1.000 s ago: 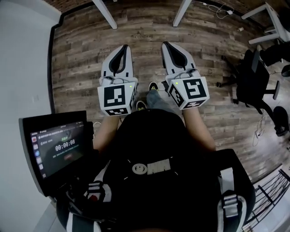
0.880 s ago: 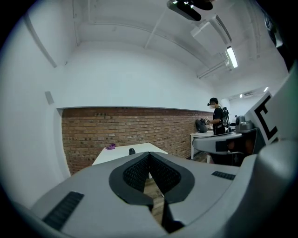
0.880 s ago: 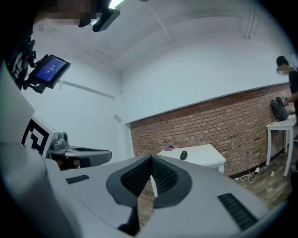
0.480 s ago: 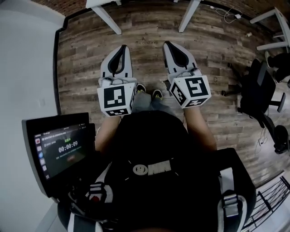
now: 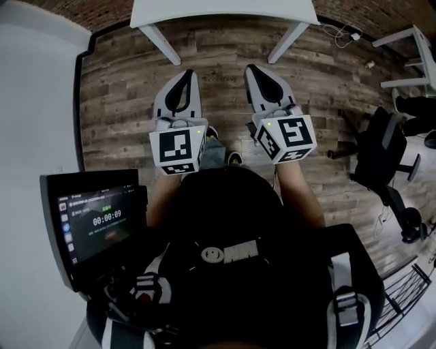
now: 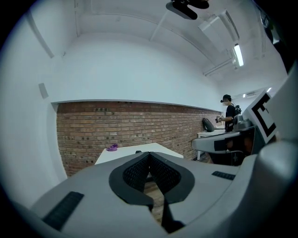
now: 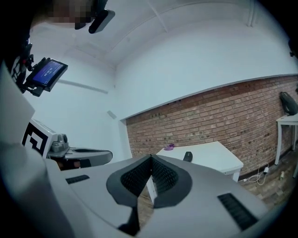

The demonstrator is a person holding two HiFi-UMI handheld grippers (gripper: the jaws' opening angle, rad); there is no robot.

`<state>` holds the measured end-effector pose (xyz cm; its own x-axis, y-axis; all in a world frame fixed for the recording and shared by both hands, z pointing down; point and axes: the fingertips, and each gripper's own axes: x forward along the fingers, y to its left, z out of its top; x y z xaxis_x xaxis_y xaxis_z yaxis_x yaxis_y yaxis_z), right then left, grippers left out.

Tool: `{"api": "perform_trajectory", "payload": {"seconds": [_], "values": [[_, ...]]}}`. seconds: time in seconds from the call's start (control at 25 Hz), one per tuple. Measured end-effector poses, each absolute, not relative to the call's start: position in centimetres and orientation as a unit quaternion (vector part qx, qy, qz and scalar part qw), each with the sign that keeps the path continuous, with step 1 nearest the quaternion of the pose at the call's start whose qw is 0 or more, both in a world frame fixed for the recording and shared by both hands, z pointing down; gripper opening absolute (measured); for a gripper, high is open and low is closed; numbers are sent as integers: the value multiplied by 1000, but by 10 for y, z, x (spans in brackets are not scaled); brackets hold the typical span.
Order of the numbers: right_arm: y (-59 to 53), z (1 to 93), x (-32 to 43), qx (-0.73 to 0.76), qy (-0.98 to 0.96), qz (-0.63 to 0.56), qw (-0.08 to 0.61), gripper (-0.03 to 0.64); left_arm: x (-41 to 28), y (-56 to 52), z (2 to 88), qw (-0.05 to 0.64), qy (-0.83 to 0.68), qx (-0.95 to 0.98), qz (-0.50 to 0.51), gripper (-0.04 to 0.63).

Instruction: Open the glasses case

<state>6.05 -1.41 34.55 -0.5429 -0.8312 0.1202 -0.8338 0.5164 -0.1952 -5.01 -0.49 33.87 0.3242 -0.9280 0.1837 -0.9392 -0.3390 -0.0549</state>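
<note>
Both hand-held grippers are clenched with nothing between the jaws: in each gripper view the 2 dark pads meet at the tip. In the head view the left hand-held gripper (image 5: pixel 185 73) sits at upper centre-left and the right hand-held gripper (image 5: pixel 250 68) at upper centre-right. They are side by side over the wooden floor (image 5: pixel 122 88), both pointing toward the white worktop (image 5: pixel 218 10) along the top edge. The glasses case (image 7: pixel 187 156) (a small dark shape, too far off for detail) lies on that worktop near the middle of the right gripper view. It is near and to the right of a purple object (image 7: pixel 169 147), and well apart from both grippers. A brick wall (image 7: pixel 209 121) stands behind. A lit screen (image 5: pixel 95 221) fills the lower left of the head view.
</note>
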Motion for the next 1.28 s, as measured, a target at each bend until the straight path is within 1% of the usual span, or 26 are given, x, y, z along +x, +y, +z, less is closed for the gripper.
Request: {"api": "perform_trajectory", "payload": {"seconds": [0.28, 0.4, 0.6, 0.72, 0.96, 1.12, 1.28], "values": [[-68, 344, 1, 467, -878, 98, 21, -6, -113, -59, 343, 32, -585, 807, 76, -2], [-84, 351, -10, 472, -875, 105, 24, -5, -124, -76, 346, 43, -583, 808, 73, -2], [-114, 359, -1, 482, -869, 111, 24, -5, -117, -105, 353, 46, -573, 814, 82, -2], [-139, 360, 16, 482, -869, 114, 19, -5, -102, -131, 349, 40, -573, 814, 87, -2], [-256, 356, 73, 489, -863, 125, 7, -5, -46, -246, 342, 34, -563, 818, 110, -2], [-272, 366, 62, 484, -867, 118, 2, -5, -60, -261, 350, 24, -570, 815, 104, -2], [-283, 367, 70, 476, -871, 121, 7, -5, -52, -271, 346, 20, -578, 809, 103, -2]]}}
